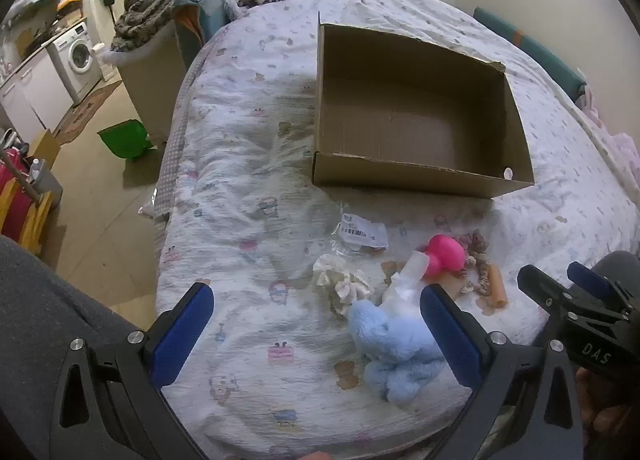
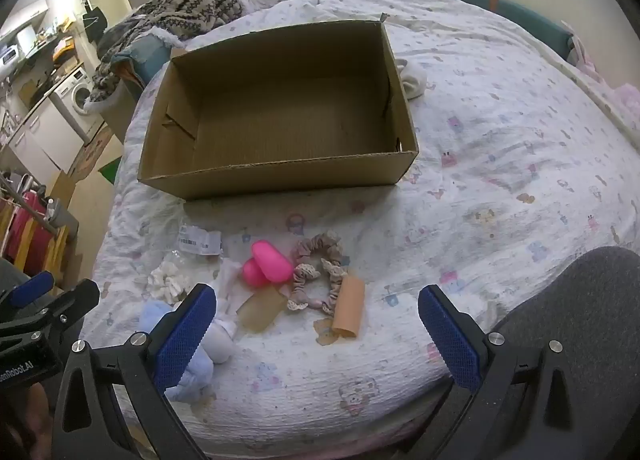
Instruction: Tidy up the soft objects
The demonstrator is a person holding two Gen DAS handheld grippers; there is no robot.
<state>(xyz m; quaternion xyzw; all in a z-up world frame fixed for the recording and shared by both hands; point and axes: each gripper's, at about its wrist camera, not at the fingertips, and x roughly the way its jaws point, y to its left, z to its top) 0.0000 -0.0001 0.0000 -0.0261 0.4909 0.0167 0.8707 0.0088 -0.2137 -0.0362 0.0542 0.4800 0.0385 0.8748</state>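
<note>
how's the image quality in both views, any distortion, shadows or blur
Left wrist view: heavy fisheye bend, black corner vignette, the cardboard box throwing a soft shadow toward the camera, the blue plush slightly soft. Right wrist view: same curvature; bright glare at upper left, box interior dim, bedsheet print reasonably sharp.

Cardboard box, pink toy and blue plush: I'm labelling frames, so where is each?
Cardboard box (image 2: 280,176): right wrist view, on its near outer wall.
Pink toy (image 2: 272,262): right wrist view, on its rounded top.
Blue plush (image 1: 396,344): left wrist view, on its fluffy middle.
</note>
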